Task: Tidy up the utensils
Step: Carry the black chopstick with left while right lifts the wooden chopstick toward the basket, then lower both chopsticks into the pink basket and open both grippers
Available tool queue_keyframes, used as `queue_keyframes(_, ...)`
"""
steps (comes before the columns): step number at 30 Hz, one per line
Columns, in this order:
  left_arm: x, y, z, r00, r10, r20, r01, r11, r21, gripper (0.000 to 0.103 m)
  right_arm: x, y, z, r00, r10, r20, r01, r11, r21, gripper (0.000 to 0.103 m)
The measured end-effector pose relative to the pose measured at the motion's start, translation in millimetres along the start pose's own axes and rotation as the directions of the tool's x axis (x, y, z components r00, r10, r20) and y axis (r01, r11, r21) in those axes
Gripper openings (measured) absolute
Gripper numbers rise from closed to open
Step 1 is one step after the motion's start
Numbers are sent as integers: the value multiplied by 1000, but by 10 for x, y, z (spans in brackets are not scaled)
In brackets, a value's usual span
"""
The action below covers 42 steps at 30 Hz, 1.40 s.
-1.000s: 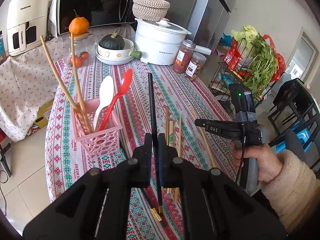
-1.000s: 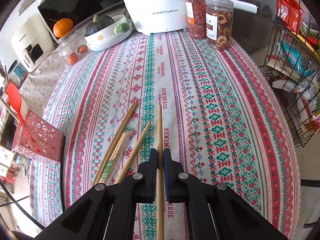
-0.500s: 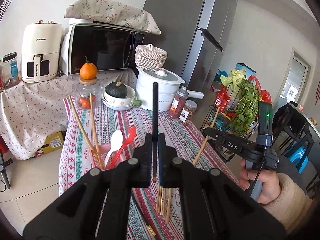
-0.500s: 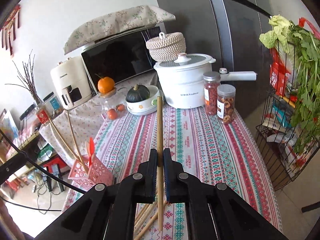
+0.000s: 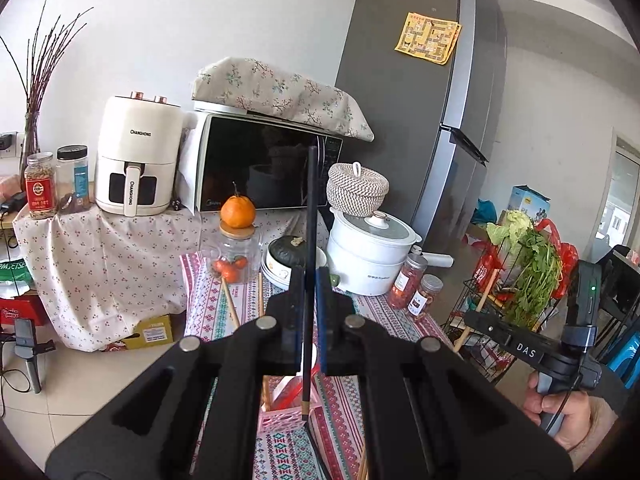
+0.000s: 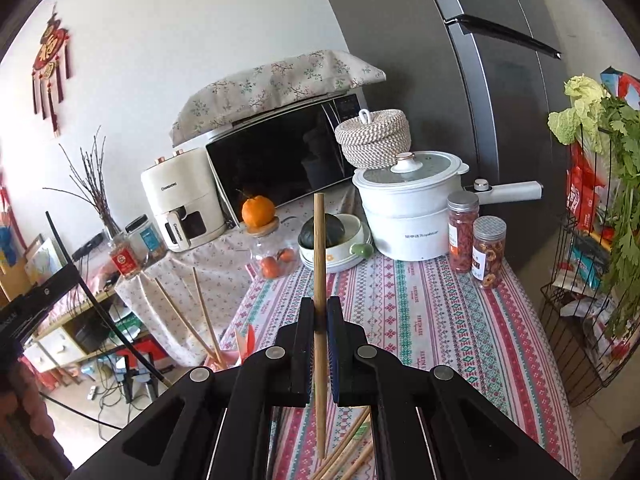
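My left gripper (image 5: 309, 280) is shut on a black chopstick (image 5: 310, 216), held upright above the pink utensil basket (image 5: 282, 416), whose rim shows between the jaws. My right gripper (image 6: 319, 312) is shut on a wooden chopstick (image 6: 319, 248), also upright over the table. The right gripper also shows at the right of the left wrist view (image 5: 486, 322). Two long wooden chopsticks (image 6: 188, 316) lean in the basket, with a red spoon (image 6: 249, 340) beside them. Several loose wooden chopsticks (image 6: 348, 448) lie on the patterned tablecloth (image 6: 432, 320) below my right gripper.
At the table's far end stand a white pot (image 6: 408, 208), two jars (image 6: 476, 240), a bowl with a squash (image 6: 332, 240) and a glass jar topped by an orange (image 6: 260, 212). A microwave (image 5: 268, 168) and air fryer (image 5: 136, 160) sit behind. A wire rack of vegetables (image 6: 600, 240) stands right.
Both grippers have tilted upward and lifted, each still holding its chopstick. The views swung from the tabletop to the back wall. The left gripper now sits over the pink basket.
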State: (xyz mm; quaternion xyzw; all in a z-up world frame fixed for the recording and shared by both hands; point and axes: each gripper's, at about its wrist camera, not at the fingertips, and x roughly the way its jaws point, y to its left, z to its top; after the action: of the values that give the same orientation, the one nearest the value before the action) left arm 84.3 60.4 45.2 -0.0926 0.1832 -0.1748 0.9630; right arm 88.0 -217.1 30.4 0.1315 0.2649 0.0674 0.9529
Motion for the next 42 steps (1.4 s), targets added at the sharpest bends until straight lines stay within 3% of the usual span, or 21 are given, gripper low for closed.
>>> queue_keyframes(8,266,148,-79,996,81,-37,-81,997,0,7,20,134,6,999,41,19,-41,999,-14,6)
queue_keyframes(19,302,223,-3,997,77,-5,-77,996,-40,6,101,229,-21,998,68,2,-68,998,-18,6)
queue_keyframes(26,471,234,-85,993,88,-77,-91,995,-37,6,126,231,-30,997,72,-3,-72,997,-13,6)
queue_keyframes(34,694,310,-231,972,113,-205,-124,991,-42,6,178,261,-54,996,83,-15,-83,996,-12,6)
queue_keyframes(36,725,332,-254,968,109,-225,-125,991,-55,15,197,273,-63,996,89,-18,-89,996,-8,6)
queue_keyframes(40,692,352,-264,966,95,-239,-118,989,-86,58,214,317,-56,994,105,-11,-105,994,-4,6)
queue_keyframes(42,651,349,-267,964,97,-246,-121,989,-85,66,203,359,-38,993,117,5,-117,993,-8,6)
